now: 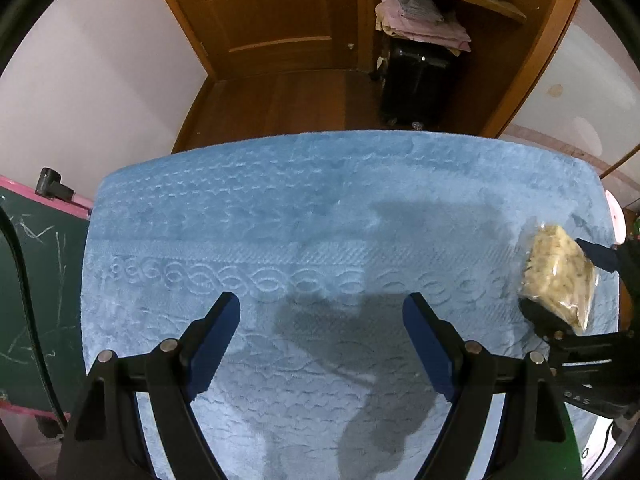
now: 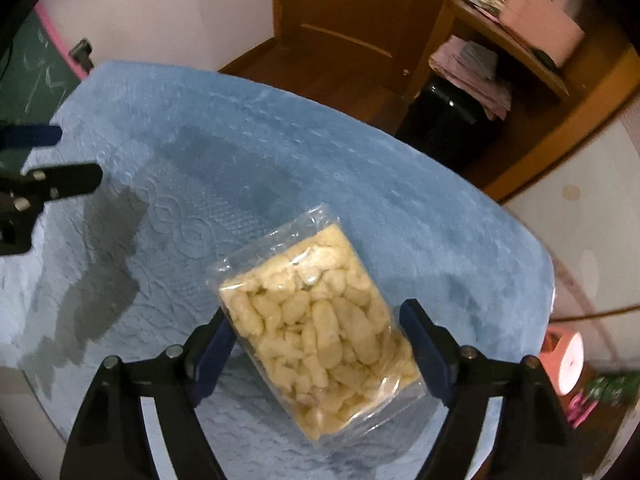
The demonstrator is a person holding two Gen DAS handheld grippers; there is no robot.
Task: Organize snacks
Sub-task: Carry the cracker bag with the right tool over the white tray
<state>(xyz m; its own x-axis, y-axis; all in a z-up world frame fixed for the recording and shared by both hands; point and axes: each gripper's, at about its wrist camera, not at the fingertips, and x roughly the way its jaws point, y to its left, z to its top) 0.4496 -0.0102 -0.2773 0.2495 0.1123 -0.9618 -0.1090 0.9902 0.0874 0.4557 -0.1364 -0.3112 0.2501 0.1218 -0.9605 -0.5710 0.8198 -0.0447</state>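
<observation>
A clear bag of pale yellow puffed snacks (image 2: pixel 316 320) sits between the fingers of my right gripper (image 2: pixel 316 316), which is shut on its sides and holds it over the blue towel (image 2: pixel 280 152). In the left wrist view the same bag (image 1: pixel 560 276) shows at the far right, gripped by the right gripper (image 1: pixel 560 280). My left gripper (image 1: pixel 322 308) is open and empty, low over the blue towel (image 1: pixel 320 208). In the right wrist view the left gripper (image 2: pixel 56 160) shows at the left edge.
The towel covers a small table. Behind it are a wooden door (image 1: pixel 264 12), a black suitcase (image 1: pixel 416 84) with folded cloths on top, and wooden shelves (image 2: pixel 520 40). A green chalkboard (image 1: pixel 36 280) stands at the left. A pink object (image 2: pixel 568 360) lies at the right.
</observation>
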